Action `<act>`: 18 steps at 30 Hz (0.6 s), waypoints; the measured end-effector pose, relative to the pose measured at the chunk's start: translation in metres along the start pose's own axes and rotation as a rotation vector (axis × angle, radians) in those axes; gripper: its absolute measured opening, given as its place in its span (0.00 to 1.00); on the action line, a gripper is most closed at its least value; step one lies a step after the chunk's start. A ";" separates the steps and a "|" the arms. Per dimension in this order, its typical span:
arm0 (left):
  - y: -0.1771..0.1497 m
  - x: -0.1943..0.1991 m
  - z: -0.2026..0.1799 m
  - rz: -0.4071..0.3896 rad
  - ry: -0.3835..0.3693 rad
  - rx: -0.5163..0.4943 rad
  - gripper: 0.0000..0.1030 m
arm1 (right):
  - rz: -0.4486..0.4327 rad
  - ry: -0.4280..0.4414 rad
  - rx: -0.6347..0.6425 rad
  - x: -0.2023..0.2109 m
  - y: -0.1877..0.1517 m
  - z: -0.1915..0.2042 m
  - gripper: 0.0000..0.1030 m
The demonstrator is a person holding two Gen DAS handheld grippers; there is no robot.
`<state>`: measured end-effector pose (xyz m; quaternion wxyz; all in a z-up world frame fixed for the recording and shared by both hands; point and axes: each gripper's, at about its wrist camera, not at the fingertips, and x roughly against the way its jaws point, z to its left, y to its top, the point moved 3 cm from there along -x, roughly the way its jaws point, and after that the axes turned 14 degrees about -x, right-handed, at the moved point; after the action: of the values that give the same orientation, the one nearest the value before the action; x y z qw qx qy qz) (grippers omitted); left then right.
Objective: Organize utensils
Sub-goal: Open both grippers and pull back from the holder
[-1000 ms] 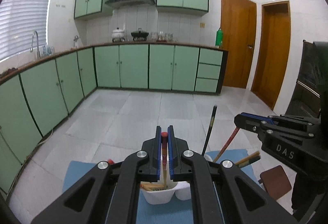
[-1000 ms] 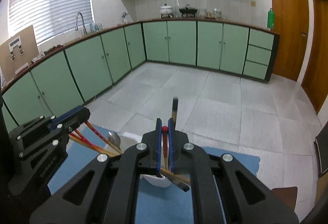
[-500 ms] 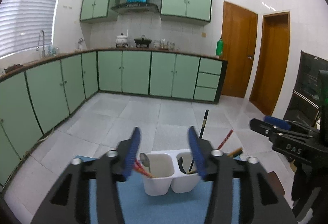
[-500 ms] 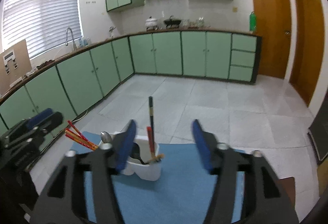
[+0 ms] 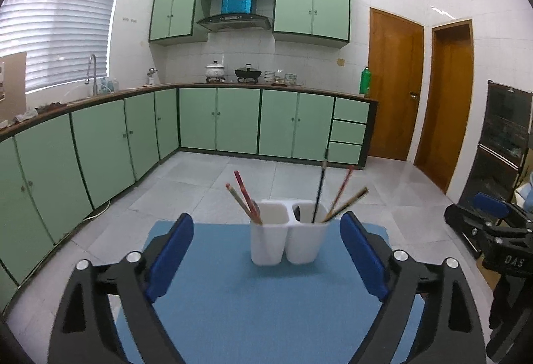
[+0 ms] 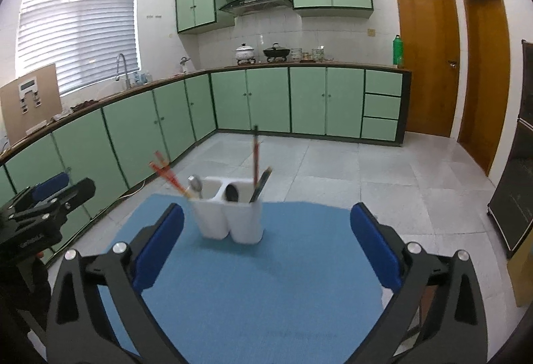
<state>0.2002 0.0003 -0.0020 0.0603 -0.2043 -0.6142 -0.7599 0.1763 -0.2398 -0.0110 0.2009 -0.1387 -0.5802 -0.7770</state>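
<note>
A white holder [image 5: 288, 232] with two cups joined side by side is standing on a blue mat [image 5: 266, 304] on the desk. In the left wrist view, the left cup is holding red chopsticks [image 5: 243, 197] that are leaning to the left, with a spoon tucked behind them. The right cup is holding a dark chopstick [image 5: 320, 187], a red one and a brown one, all fanning out. In the right wrist view a silver spoon [image 6: 196, 185] and a dark spoon [image 6: 232, 193] are peeking over the rims.

The left tool [image 5: 266, 250] is opening wide, and nothing is between its blue pads [image 5: 170, 257]. The right tool [image 6: 266, 244] is opening wide too, and it is holding nothing. Both tools are pointing at the holder from the near side of the mat, apart from it.
</note>
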 end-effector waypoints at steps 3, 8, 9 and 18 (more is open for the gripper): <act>-0.006 0.020 -0.002 0.002 0.000 0.007 0.93 | 0.000 0.015 0.012 0.020 -0.011 0.008 0.95; -0.011 0.049 -0.005 -0.009 -0.022 0.016 0.94 | -0.007 0.035 0.033 0.048 -0.021 0.020 0.95; -0.012 0.053 -0.004 -0.010 -0.024 0.014 0.94 | -0.009 0.042 0.035 0.053 -0.022 0.022 0.95; -0.012 0.099 -0.009 -0.057 -0.015 -0.008 0.94 | -0.036 0.096 0.043 0.095 -0.021 0.039 0.95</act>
<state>0.1038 0.0102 0.0233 0.0331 -0.1928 -0.6172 -0.7621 0.0822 -0.2114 0.0255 0.2174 -0.0866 -0.5889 -0.7736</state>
